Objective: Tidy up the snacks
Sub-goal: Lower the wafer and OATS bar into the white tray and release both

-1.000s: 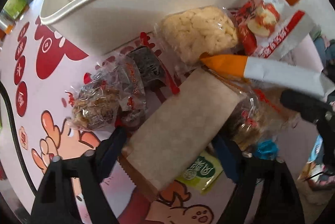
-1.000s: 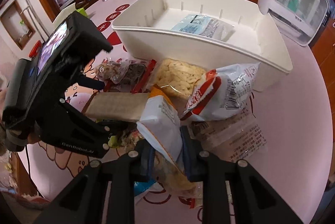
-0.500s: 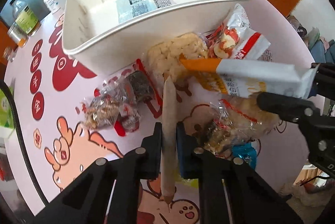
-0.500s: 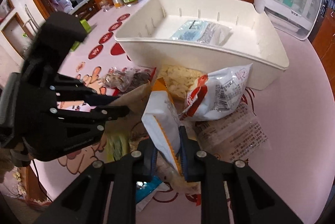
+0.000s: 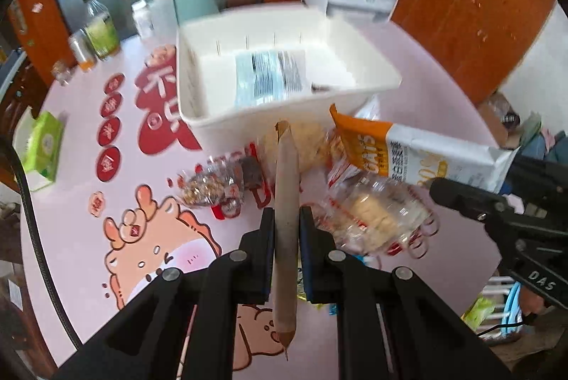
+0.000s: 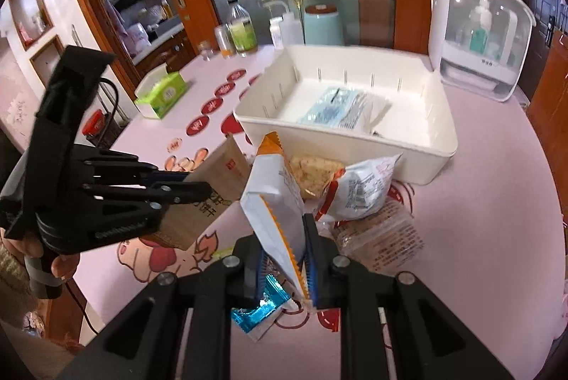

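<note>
Pink cartoon-printed table (image 5: 422, 60) carrying a white bin (image 5: 355, 98) at frame centre, snack packets (image 5: 216, 185) lying below it, green tissue box (image 5: 42, 146) sitting far left

Blk plastic tongs (image 5: 287, 231), blue pads (image 6: 312, 259), silver screws, "DAS" mark.

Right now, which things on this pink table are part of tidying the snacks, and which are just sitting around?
Part of the job:
- white plastic bin
- flat brown paper packet, shut in left gripper
- orange-and-white snack bag, shut in right gripper
- red-and-white pouch
- clear bag of pale crackers

Just lying about:
- green tissue box
- green-labelled bottle
- white countertop appliance
</note>
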Demonstrator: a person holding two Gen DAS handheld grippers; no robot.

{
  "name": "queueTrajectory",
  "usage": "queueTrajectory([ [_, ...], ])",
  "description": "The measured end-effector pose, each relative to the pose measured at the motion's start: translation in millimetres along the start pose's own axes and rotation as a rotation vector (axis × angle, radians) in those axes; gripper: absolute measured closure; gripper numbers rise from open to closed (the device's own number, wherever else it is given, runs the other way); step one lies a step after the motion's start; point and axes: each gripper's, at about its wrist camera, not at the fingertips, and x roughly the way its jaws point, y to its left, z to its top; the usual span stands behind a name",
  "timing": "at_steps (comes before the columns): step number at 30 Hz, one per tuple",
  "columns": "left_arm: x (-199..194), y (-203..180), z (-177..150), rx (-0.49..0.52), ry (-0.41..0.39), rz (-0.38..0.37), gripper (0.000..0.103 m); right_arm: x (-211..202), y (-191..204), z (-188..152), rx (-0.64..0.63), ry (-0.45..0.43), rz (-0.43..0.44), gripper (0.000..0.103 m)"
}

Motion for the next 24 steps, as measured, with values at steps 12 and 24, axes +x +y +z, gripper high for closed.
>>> queueTrajectory([
  [12,-84.4,-23.6,49.4,-0.054,-0.177,0.077,0.092,-66.0,-3.9,31.3,-0.051,-0.152,0.01,0.085],
  [24,-88.8,-23.1,113.5,-0.076,-0.297,0.179,0.092,-81.2,-39.6,103.2,0.005,-0.267,-0.142,0.085],
])
